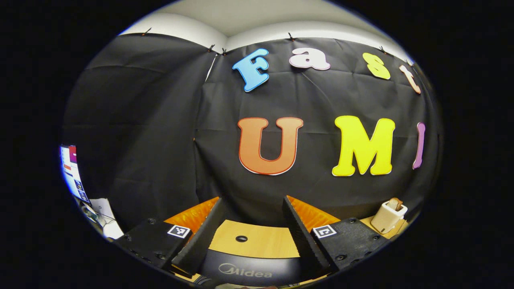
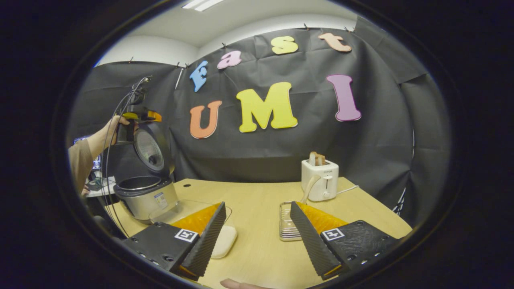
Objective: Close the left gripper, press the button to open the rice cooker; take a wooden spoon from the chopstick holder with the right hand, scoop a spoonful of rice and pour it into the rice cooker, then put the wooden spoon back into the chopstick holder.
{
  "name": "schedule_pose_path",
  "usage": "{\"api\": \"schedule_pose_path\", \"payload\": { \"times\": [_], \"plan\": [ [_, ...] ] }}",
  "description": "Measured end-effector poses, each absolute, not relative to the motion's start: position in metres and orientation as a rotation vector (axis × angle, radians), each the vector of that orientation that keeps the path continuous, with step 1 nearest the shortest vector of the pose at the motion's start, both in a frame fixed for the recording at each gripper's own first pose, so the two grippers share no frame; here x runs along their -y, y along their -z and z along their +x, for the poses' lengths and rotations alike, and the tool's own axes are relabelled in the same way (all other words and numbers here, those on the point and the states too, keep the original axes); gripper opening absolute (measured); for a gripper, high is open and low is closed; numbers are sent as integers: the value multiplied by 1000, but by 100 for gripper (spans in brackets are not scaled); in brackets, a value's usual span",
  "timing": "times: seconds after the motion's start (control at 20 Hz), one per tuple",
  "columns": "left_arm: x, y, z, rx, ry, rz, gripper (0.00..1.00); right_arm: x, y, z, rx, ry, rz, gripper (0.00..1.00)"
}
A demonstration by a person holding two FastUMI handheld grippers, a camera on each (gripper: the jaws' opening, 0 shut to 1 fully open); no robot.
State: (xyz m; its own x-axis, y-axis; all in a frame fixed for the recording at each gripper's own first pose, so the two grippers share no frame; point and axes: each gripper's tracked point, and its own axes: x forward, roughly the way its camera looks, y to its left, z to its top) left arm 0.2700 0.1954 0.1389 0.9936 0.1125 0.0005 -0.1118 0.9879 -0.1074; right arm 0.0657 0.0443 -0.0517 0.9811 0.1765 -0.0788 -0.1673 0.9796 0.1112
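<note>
Right gripper view, left to right: rice cooker (image 2: 145, 192) at nine o'clock, lid up; right gripper (image 2: 257, 237) released over the table (image 2: 257, 200); wooden spoon (image 2: 310, 188) in the chopstick holder (image 2: 287, 221) at five o'clock. Approach the handle squarely and clench low. Left gripper (image 1: 249, 233) released above the cooker.

So from your right gripper view, the rice cooker (image 2: 145, 196) sits at the left edge of the surface (image 2: 257, 200) with its lid (image 2: 150, 148) standing up behind the pot. The toaster (image 2: 320, 179) is further right, near the back. A tray-like rack (image 2: 287, 222) lies just in front of the toaster. In your left gripper view the toaster (image 1: 388, 216) is off to the right, with the cooker's lid (image 1: 249, 269) right below your tongs (image 1: 253, 233).
</note>
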Motion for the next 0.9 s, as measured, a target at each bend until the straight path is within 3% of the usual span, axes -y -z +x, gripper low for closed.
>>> {"api": "schedule_pose_path", "payload": {
  "times": [0.05, 0.15, 0.25, 0.3, 0.4, 0.5, 0.55, 0.9],
  "plan": [
    [-195, -139, 265, 10, -110, -98, 95, -46, 50, 64, -84, -177, 100, 96],
    [-192, -136, 253, 23, -98, -97, 99, -49, 48, 62, -74, -180, 91, 96],
    [-191, -132, 241, 39, -84, -91, 93, -52, 48, 61, -73, -184, 86, 92],
    [-190, -128, 235, 42, -79, -90, 99, -53, 48, 60, -75, -186, 85, 96],
    [-189, -123, 223, 53, -73, -87, 100, -56, 49, 60, -76, -188, 82, 96],
    [-188, -115, 211, 53, -69, -88, 99, -57, 49, 59, -77, -188, 80, 92],
    [-187, -112, 205, 55, -65, -86, 98, -59, 49, 59, -78, -190, 79, 96],
    [-179, -75, 166, 65, -35, -84, 99, -54, 48, 61, -71, -172, 62, 96]
  ]
}}
